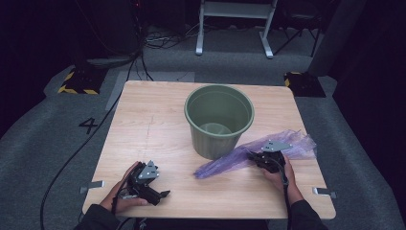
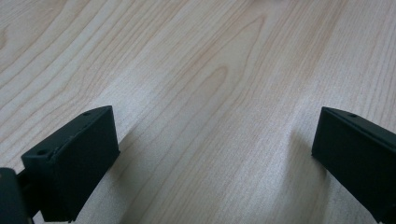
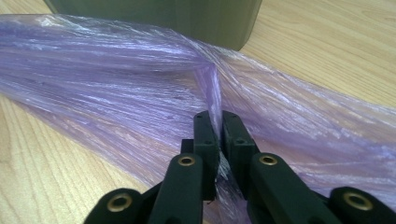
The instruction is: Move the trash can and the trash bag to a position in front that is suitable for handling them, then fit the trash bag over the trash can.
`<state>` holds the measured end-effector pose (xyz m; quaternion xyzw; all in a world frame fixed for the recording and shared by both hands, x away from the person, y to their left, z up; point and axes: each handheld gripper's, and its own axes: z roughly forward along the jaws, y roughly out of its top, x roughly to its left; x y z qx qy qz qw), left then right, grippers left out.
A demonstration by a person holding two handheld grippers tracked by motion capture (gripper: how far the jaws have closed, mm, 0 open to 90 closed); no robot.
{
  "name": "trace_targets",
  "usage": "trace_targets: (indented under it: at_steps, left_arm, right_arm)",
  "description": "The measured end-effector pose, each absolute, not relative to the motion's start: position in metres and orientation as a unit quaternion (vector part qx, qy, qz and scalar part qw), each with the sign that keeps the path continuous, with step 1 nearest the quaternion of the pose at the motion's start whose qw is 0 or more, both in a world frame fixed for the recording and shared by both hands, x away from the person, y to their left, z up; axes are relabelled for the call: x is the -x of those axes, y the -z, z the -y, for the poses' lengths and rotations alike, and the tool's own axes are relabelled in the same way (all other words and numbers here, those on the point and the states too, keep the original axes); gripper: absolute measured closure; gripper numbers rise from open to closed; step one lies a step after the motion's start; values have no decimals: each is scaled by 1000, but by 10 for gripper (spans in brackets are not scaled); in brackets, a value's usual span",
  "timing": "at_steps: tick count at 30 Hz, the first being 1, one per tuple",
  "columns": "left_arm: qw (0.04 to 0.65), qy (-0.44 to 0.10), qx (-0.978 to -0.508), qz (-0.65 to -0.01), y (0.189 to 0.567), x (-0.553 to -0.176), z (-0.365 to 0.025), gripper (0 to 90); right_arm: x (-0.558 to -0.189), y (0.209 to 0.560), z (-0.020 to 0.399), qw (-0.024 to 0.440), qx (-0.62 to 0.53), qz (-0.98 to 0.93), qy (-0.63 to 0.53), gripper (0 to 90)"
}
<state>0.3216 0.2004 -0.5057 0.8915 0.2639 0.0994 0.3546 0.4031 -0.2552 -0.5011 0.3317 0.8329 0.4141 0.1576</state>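
Purple plastic bag (image 1: 249,155) lies flattened on the desk (image 1: 158,124), stretched from just in front of the green bucket (image 1: 219,120) out toward our right edge, and our right hand-held gripper (image 1: 253,157) has it pinched. In the right gripper view the jaws are pressed together on a thin ridge of film (image 3: 214,100), the plastic gathered into a pleat that runs up between them.

What could go wrong from here? We judge the film to be the weak point: it looks very thin and slick, so a sharp pull might let the pleat slide out of the pinch, or stretch and tear where it is clamped. The bag also lies against the foot of the bucket, so dragging it sideways could catch there, and the bucket looks light enough to be nudged.

Now the poses. Our right hand (image 1: 277,178) sits low over the desk, gripper pointing left and slightly forward along the bag. Our left hand-held gripper (image 1: 165,194) rests near the front left, well apart from bag and bucket, angled toward the middle, its jaws spread wide over bare wood with nothing between them.
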Motion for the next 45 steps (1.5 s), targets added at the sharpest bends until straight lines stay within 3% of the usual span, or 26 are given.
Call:
trace_targets:
  at_steps: [19, 45]
  left_arm:
    - [358, -100, -890, -263, 506, -321, -202, 16]
    - [358, -99, -891, -261, 506, -322, -201, 15]
  right_arm:
    - [-396, 489, 263, 171, -322, -814, -452, 900]
    - [-373, 448, 276, 211, -288, -778, -516, 900]
